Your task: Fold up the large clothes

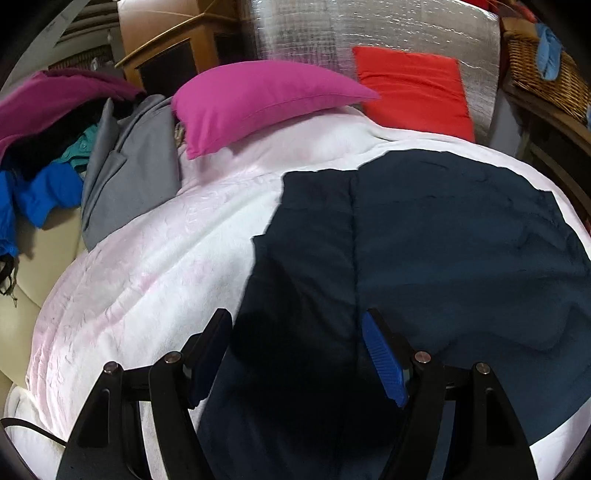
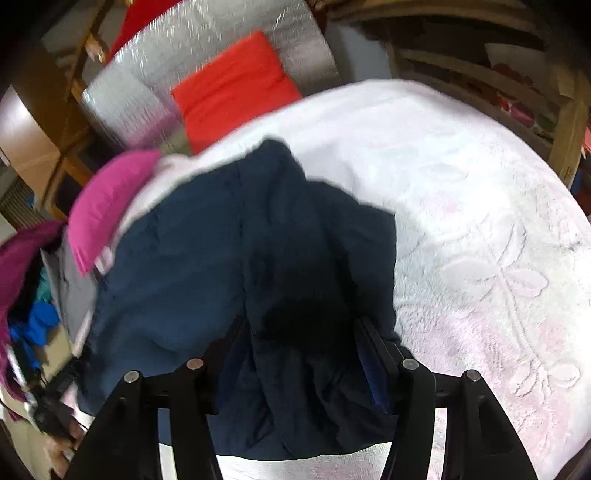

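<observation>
A large dark navy garment lies spread on a white embossed bedspread. My left gripper hovers low over its near left part, open, with only flat cloth under the blue pads. In the right wrist view the same garment is rumpled, with a thick fold bunched up between the fingers of my right gripper. Those jaws stand wide and the fold sits loosely between them; the left finger is partly hidden by cloth.
A pink pillow and a red cushion lie at the far end against a silver foil mat. A grey garment and a pile of coloured clothes sit left. A wicker basket and wooden frame stand right.
</observation>
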A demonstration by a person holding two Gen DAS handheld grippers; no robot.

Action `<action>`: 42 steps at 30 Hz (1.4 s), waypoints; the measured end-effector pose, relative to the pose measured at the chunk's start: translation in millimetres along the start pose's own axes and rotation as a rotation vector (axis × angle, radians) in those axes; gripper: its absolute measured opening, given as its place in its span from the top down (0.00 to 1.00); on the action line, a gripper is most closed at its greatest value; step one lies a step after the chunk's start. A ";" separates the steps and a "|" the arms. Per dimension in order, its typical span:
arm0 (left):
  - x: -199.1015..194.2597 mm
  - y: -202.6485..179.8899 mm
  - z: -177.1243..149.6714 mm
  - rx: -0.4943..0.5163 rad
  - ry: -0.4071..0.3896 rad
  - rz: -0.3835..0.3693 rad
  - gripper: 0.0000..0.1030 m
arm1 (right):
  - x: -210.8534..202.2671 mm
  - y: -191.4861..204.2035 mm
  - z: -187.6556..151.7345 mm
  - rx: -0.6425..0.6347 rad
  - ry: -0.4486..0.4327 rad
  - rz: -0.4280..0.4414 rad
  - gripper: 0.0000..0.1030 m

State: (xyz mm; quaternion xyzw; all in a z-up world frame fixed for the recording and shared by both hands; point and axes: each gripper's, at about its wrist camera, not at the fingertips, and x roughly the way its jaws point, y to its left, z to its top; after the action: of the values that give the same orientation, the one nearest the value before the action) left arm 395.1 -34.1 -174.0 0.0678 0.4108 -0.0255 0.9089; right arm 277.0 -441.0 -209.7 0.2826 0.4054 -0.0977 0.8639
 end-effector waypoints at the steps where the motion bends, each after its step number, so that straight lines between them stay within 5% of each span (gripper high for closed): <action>1: -4.3 6.3 1.5 -0.013 -0.017 0.008 0.29 | -3.0 -3.1 1.7 0.013 -0.014 0.001 0.39; 4: -15.7 33.9 5.1 -0.077 -0.064 0.023 0.26 | -2.4 -13.2 5.5 0.037 -0.020 -0.043 0.39; 7: -7.1 64.6 3.3 -0.159 -0.017 -0.003 0.16 | 3.1 -22.5 8.8 0.047 -0.006 -0.076 0.36; 11: 33.3 90.8 -9.0 -0.271 0.185 -0.198 0.16 | 17.9 -37.9 8.6 0.085 0.037 -0.040 0.27; 15: 50.0 105.3 -21.1 -0.423 0.268 -0.361 0.16 | 32.6 -51.6 4.3 0.193 0.096 0.075 0.23; 18: 55.6 102.8 -26.2 -0.449 0.301 -0.410 0.16 | 39.2 -53.5 2.4 0.219 0.092 0.100 0.23; 20: 58.3 103.3 -29.3 -0.459 0.307 -0.419 0.16 | 39.7 -51.2 0.6 0.210 0.077 0.099 0.29; 21: 58.7 102.4 -29.5 -0.461 0.307 -0.423 0.20 | 38.9 -47.0 0.0 0.187 0.068 0.103 0.42; 24: 54.1 101.2 -27.8 -0.478 0.283 -0.468 0.48 | 28.9 -32.7 0.3 0.132 0.017 0.078 0.59; 27: 50.9 95.5 -26.4 -0.424 0.253 -0.400 0.46 | 15.2 -22.6 2.5 0.096 -0.060 0.068 0.63; 29: 59.1 91.1 -29.6 -0.421 0.288 -0.377 0.37 | 20.4 -19.9 1.9 0.083 -0.038 0.044 0.63; 34: 47.7 93.4 -25.3 -0.418 0.268 -0.318 0.32 | 25.8 -26.1 2.3 0.117 0.024 0.025 0.50; 38: -0.5 98.8 -27.6 -0.399 0.132 -0.194 0.32 | -12.1 -27.2 -5.6 0.133 -0.065 0.038 0.38; 42: -39.4 95.2 -47.2 -0.400 0.064 -0.277 0.24 | -44.1 -20.4 -24.1 0.116 -0.099 0.147 0.28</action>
State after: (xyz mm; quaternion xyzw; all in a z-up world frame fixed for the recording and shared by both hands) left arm 343.7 66.6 -165.5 -0.1699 0.4415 -0.0658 0.8786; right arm 224.6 -446.8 -197.1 0.3560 0.3338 -0.0710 0.8699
